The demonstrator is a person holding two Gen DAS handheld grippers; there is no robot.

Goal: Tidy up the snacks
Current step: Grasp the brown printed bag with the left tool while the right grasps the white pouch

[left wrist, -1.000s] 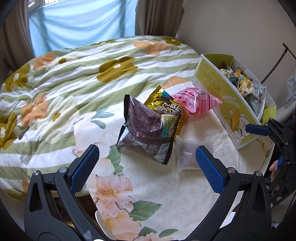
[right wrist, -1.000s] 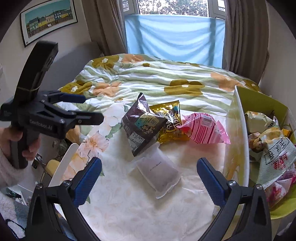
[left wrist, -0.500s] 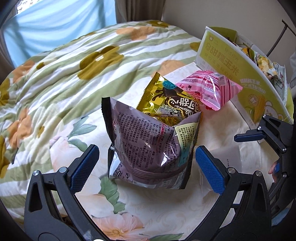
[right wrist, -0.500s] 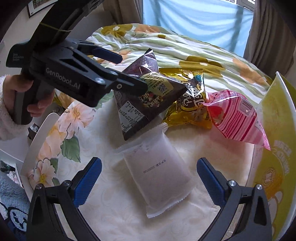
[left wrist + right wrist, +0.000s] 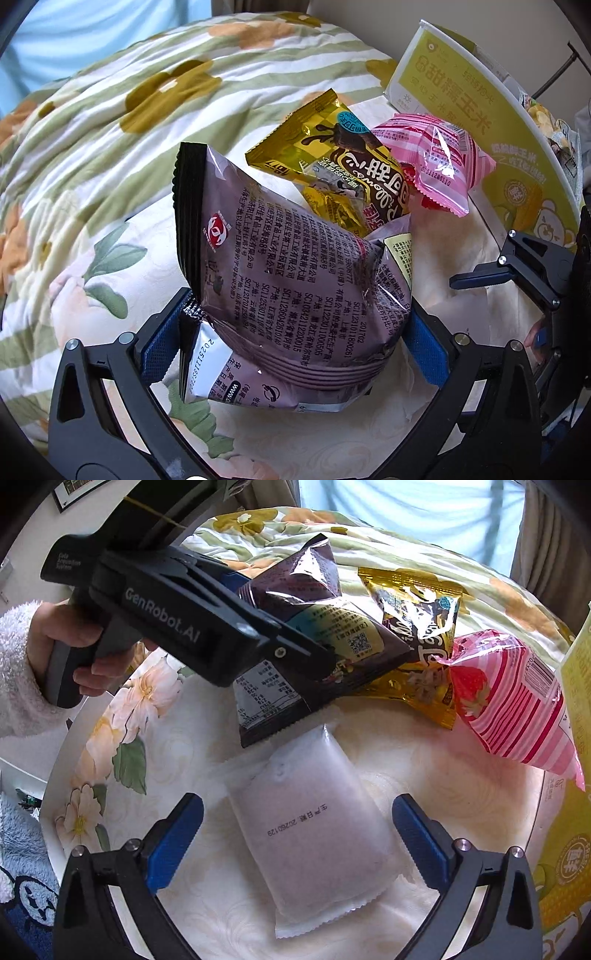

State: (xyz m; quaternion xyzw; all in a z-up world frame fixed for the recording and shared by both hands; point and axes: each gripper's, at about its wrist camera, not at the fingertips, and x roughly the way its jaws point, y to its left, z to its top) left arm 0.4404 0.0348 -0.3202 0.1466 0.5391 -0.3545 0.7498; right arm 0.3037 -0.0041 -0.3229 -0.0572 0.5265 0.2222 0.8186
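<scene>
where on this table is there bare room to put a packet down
The cloth-covered table is bare between the white packet and the yellow box, below the pink packet. Another bare patch lies left of the white packet, by the flower print. It is crowded at the far edge: the purple bag, gold packet and pink packet overlap there.

gold packet (image 5: 334, 162) crowding purple packet (image 5: 295, 291), bare tablecloth (image 5: 461, 786) rightward

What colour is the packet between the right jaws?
Frosted translucent white packet, plain apart from a printed date; the right wrist view shows it best.
</scene>
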